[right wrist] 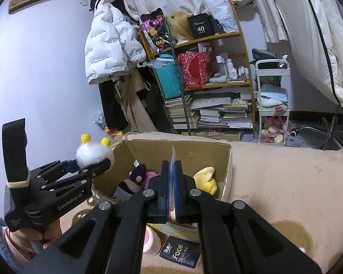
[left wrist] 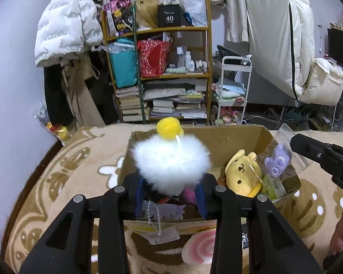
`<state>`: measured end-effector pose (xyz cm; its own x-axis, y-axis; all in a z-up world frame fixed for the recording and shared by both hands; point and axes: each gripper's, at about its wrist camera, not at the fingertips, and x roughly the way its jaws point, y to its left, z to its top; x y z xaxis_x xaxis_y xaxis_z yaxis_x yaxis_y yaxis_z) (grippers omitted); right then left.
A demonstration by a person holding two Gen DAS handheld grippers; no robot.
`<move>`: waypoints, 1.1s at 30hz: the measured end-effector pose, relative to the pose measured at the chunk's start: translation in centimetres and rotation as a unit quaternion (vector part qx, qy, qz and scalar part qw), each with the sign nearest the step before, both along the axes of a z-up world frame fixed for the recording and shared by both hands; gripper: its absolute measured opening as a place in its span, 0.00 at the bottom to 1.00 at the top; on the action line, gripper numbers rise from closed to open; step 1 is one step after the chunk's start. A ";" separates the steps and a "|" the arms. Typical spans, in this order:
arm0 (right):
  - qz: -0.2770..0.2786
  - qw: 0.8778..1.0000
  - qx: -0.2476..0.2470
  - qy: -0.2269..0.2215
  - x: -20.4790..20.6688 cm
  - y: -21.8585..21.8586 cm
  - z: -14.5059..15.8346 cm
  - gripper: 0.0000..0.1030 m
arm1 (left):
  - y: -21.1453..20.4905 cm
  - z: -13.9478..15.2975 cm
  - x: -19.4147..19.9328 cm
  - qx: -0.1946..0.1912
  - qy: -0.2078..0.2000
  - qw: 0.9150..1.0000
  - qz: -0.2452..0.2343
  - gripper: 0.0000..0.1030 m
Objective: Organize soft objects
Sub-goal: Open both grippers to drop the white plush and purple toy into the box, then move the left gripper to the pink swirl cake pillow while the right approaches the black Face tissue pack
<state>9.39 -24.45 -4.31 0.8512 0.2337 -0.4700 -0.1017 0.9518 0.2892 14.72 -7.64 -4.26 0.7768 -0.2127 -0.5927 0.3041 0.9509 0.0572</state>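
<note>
My left gripper [left wrist: 170,196] is shut on a fluffy white plush [left wrist: 171,159] with yellow pompoms and a bead chain with a tag, held over the near left edge of an open cardboard box [left wrist: 240,137]. It also shows in the right wrist view [right wrist: 93,154]. My right gripper [right wrist: 170,182] is shut on a clear plastic bag [right wrist: 173,154] above the box [right wrist: 226,159]; the bag holds a small purple toy [left wrist: 277,162]. Inside the box lie a yellow dog plush [left wrist: 243,173], also seen in the right wrist view [right wrist: 207,179], and a dark purple plush [right wrist: 138,175].
The box rests on a beige patterned blanket [left wrist: 57,182]. A pink-and-white round cushion [left wrist: 200,247] and a black "Face" packet [right wrist: 180,254] lie in front of the box. A cluttered wooden shelf [left wrist: 162,68] and a white cart [left wrist: 233,86] stand behind.
</note>
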 end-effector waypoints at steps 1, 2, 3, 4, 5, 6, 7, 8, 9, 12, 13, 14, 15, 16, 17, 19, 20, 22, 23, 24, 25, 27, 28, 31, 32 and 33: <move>0.000 1.000 0.002 0.003 0.3 -0.1 -0.2 0.04 | 0.0 -0.3 0.3 -0.001 0.006 1.000 0.001 0.35; 0.000 1.000 0.003 0.006 0.6 -0.2 -0.5 0.04 | -0.1 -0.4 0.5 0.000 0.009 1.000 0.001 0.36; 0.000 1.000 0.006 0.009 0.8 -0.3 -0.7 0.04 | -0.1 -0.7 0.8 0.003 0.013 1.000 0.003 0.36; 0.001 1.000 0.012 0.014 1.0 -0.4 -1.0 0.04 | -0.2 -0.9 1.0 0.006 0.016 1.000 0.004 0.36; 0.002 1.000 0.018 0.017 1.1 -0.6 -1.1 0.04 | -0.1 -1.0 1.1 0.006 0.019 1.000 0.004 0.37; 0.003 0.999 0.025 0.022 1.3 -0.7 -1.4 0.04 | -0.1 -1.2 1.2 0.006 0.023 1.000 0.004 0.37; 0.006 0.999 0.033 0.029 1.5 -0.9 -1.6 0.04 | -0.1 -1.4 1.3 0.006 0.026 1.000 0.005 0.38; 0.007 0.999 0.038 0.033 1.5 -1.0 -1.8 0.05 | 0.0 -1.5 1.3 0.007 0.029 1.000 0.007 0.42; 0.006 0.998 0.043 0.038 1.6 -1.2 -2.0 0.05 | 0.0 -1.6 1.3 0.008 0.031 0.999 0.008 0.46; 0.006 0.998 0.048 0.045 1.7 -1.5 -2.2 0.07 | 0.2 -1.7 1.1 0.010 0.027 1.000 0.012 0.53; 0.005 0.998 0.049 0.046 1.6 -1.5 -2.2 0.07 | 0.2 -1.6 1.0 0.011 0.027 1.000 0.011 0.54; 0.003 0.998 0.050 0.047 1.6 -1.6 -2.2 0.07 | 0.2 -1.6 0.9 0.012 0.029 0.999 0.011 0.55; 0.002 0.998 0.051 0.048 1.5 -1.7 -2.1 0.07 | 0.3 -1.5 0.8 0.013 0.029 0.999 0.012 0.57; 0.001 0.997 0.052 0.049 1.4 -1.9 -2.1 0.07 | 0.3 -1.4 0.6 0.014 0.028 0.999 0.014 0.65; 0.000 0.997 0.053 0.050 1.2 -2.0 -2.1 0.07 | 0.5 -1.2 0.3 0.014 0.025 0.999 0.017 0.71; -0.002 0.997 0.056 0.049 0.9 -2.2 -1.9 0.07 | 0.8 -0.9 -0.1 0.011 0.019 1.000 0.022 0.74; -0.003 0.997 0.056 0.049 0.7 -2.3 -1.8 0.07 | 1.0 -0.7 -0.3 0.010 0.019 0.999 0.023 0.75; -0.004 0.997 0.056 0.051 0.3 -2.4 -1.6 0.07 | 1.2 -0.4 -0.7 0.009 0.021 0.999 0.025 0.78; -0.005 0.997 0.056 0.051 0.2 -2.4 -1.5 0.08 | 1.4 -0.2 -1.1 0.009 0.020 0.999 0.026 0.79; -0.005 0.997 0.057 0.052 -0.1 -2.4 -1.4 0.09 | 1.5 0.0 -1.3 0.009 0.019 0.999 0.027 0.79; -0.005 0.997 0.056 0.053 -0.1 -2.4 -1.3 0.10 | 1.5 0.1 -1.6 0.010 0.018 0.999 0.027 0.81; -0.006 0.997 0.056 0.054 -0.4 -2.4 -1.2 0.25 | 1.7 0.5 -2.5 0.012 0.017 0.999 0.027 0.83; -0.005 0.997 0.055 0.054 -0.7 -2.4 -1.2 0.29 | 1.7 0.6 -2.9 0.016 0.018 0.999 0.025 0.85; -0.008 0.998 0.043 0.052 -1.7 -2.2 -0.9 0.42 | 1.8 0.9 -4.2 0.025 0.016 0.999 0.020 0.89; -0.007 0.998 0.041 0.052 -2.1 -2.0 -0.7 0.49 | 1.9 1.1 -4.9 0.028 0.012 0.999 0.020 0.90; -0.007 0.998 0.039 0.052 -2.4 -2.0 -0.6 0.59 | 1.9 1.2 -5.4 0.029 0.011 0.999 0.019 0.91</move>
<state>6.99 -26.43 -4.95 0.8027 0.2621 -0.5357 -0.0547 0.9268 0.3716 9.33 -5.75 -3.04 0.7702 -0.1478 -0.6204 0.2687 0.9574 0.1055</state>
